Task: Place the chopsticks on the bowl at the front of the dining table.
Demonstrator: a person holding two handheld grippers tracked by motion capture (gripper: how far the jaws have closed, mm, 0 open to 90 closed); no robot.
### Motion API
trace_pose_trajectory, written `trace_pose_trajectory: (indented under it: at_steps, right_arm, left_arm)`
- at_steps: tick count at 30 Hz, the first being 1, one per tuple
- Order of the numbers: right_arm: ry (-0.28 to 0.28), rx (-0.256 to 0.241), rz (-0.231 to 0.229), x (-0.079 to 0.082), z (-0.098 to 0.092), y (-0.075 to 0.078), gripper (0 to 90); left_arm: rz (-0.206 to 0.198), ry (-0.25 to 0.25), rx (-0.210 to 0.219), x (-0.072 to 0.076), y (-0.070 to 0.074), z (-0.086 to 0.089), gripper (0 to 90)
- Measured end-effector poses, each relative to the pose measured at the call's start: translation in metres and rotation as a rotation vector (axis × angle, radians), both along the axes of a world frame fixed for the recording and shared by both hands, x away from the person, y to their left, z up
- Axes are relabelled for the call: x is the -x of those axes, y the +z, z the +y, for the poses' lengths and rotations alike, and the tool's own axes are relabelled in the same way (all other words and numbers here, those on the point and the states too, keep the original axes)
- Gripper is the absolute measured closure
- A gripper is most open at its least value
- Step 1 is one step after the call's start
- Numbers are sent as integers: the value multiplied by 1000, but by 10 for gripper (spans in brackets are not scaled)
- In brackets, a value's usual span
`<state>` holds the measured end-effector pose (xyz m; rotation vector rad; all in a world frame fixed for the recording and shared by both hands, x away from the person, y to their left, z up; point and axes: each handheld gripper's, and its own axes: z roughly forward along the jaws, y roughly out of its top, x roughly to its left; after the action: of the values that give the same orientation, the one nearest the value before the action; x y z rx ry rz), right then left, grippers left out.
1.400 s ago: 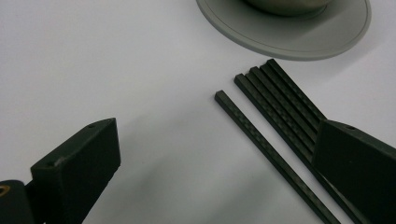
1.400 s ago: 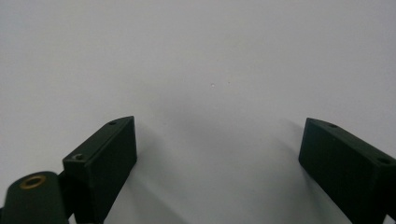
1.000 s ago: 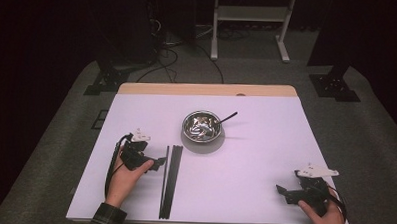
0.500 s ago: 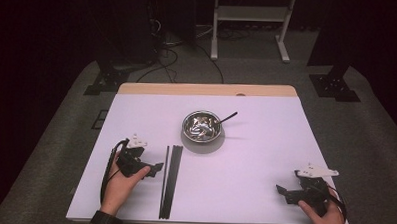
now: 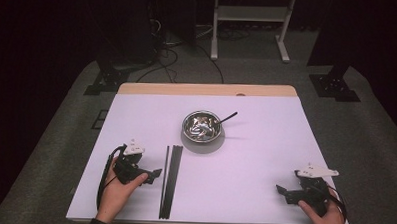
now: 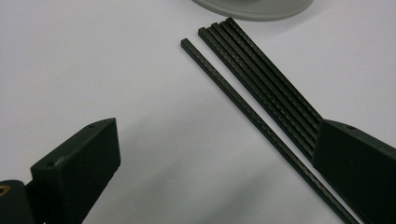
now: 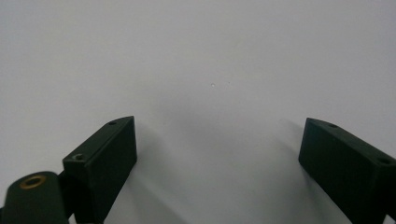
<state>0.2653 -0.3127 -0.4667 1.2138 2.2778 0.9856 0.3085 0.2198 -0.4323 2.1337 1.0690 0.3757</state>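
Left claw [image 5: 157,172]: jaws spread wide, nothing between them, low over the bench [image 5: 255,144]. Just past its tip lie black chopsticks [image 5: 170,178], side by side, running lengthwise away from the person. Left gripper view counts five: four [image 6: 261,79] packed tight, touching; one [image 6: 243,100] set slightly apart on the claw's side. The far jaw overlaps the tight group; bare bench between the jaws.

Beyond the sticks' far ends: one steel bowl [image 5: 201,127], a dark utensil handle [image 5: 227,116] leaning out.

Right claw [image 5: 279,189]: jaws wide apart, holding nothing, well apart from everything else.
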Motion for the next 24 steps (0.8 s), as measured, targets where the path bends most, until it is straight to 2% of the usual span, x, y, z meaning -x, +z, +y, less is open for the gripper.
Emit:
trace_pose_trajectory:
  at_steps: [24]
  right_arm:
    - [0, 0, 1, 0, 0, 0, 100]
  left_arm:
    - [6, -22, 11, 40, -9, 3, 1]
